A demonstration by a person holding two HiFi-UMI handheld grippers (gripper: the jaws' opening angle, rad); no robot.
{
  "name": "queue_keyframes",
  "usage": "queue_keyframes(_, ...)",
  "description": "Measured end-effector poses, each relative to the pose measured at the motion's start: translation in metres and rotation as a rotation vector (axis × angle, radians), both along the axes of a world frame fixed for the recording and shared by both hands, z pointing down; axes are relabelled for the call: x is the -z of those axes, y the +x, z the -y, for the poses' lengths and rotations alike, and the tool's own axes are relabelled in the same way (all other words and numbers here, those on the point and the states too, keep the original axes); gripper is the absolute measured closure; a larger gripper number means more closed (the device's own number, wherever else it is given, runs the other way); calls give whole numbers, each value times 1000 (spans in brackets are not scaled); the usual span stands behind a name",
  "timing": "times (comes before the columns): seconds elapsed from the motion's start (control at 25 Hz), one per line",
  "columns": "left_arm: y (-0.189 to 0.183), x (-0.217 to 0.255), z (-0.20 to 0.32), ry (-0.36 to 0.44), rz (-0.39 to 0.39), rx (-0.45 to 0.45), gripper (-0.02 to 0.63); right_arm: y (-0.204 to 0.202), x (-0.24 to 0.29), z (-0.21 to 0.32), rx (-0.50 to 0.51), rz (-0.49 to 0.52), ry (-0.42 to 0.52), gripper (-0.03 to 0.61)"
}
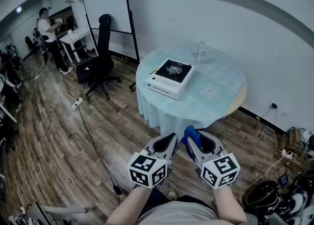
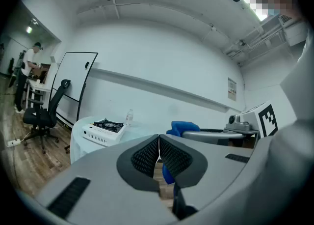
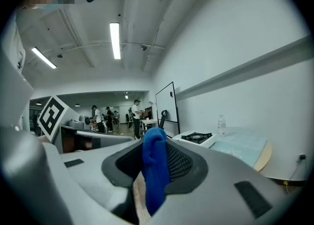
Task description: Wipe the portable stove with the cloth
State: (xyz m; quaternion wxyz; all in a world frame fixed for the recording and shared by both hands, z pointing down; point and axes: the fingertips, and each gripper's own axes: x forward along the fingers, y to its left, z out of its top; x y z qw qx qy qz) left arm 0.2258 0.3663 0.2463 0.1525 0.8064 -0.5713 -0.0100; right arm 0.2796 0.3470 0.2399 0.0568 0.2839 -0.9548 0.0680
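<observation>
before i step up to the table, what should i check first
1. Cloth gripped: ok, clamped in the right gripper.
2. Left gripper free: ok, jaws together on nothing.
3. Stove within reach: not ok, both grippers hang over the floor, short of the table.
4. Stove top bare: ok, nothing sits on it.
5. Water bottle out of the way: ok, it stands apart behind the stove.
6. Stove cool: cannot tell.

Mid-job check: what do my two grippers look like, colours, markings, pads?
The left gripper and right gripper both have grey bodies with rounded jaws lined by black mesh-textured pads. Each carries a white cube printed with black square markers. No cables show on them. The forearms are bare, without sleeves.
</observation>
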Motion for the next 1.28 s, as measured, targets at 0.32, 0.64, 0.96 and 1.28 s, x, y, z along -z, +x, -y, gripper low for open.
queue_keyframes(0.32, 8, -13, -2, -22, 36, -31, 595, 3, -6, 1, 9, -3, -8, 454)
queue_keyframes(0.64, 8, -12, 5, -25, 33, -9, 595, 12, 0, 4, 12, 28, -15, 454)
queue_keyframes(0.96, -3, -17, 24, -40, 31, 8, 595, 9, -5, 23, 2, 30, -18, 454)
queue_keyframes(1.28, -44, -20, 86, -32, 22, -7, 595, -33, -6, 85, -18, 36, -14, 454)
